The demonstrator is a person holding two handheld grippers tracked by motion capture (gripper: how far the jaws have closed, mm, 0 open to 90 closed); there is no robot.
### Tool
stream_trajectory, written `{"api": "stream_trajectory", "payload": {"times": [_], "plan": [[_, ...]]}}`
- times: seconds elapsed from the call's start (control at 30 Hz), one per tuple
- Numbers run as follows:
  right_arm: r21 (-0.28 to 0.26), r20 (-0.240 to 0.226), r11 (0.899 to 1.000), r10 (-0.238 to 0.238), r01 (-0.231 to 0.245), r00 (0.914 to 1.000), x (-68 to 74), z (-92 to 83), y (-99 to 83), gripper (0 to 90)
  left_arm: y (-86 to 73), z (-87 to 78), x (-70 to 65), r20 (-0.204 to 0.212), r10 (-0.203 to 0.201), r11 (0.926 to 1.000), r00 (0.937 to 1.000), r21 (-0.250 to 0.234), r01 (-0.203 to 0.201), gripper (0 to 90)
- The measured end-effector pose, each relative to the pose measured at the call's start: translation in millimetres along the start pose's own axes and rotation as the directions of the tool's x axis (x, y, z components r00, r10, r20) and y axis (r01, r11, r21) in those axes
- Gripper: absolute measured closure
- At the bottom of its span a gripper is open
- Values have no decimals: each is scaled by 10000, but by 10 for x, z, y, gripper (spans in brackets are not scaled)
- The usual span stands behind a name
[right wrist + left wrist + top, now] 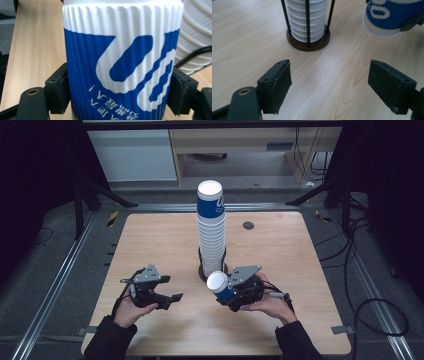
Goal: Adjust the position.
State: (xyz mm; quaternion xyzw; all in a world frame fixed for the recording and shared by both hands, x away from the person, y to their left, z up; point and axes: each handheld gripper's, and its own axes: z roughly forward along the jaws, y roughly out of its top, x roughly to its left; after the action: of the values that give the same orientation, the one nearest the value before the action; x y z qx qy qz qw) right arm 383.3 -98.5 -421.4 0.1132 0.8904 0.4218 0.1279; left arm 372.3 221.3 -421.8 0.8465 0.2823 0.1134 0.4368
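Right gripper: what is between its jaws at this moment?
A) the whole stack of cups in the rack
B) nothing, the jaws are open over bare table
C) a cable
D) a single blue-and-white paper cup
D: the right gripper has both pads pressed on the ribbed sides of one blue-and-white paper cup, held apart from the stack of cups.

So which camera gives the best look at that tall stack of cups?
The high view: it shows the whole stack of cups, top to holder. The left gripper view catches its bottom cups inside the black rods, and the right gripper view a white ribbed edge behind the held blue cup.
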Motion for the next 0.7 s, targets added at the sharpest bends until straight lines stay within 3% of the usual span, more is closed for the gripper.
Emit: {"api": "stream_trajectory", "payload": {"times": [0.7], "plan": [[421,-1038,9975,-517,564,9933,107,337,83,214,98,44,-197,850,663,9977,9942,85,-672,179]]}}
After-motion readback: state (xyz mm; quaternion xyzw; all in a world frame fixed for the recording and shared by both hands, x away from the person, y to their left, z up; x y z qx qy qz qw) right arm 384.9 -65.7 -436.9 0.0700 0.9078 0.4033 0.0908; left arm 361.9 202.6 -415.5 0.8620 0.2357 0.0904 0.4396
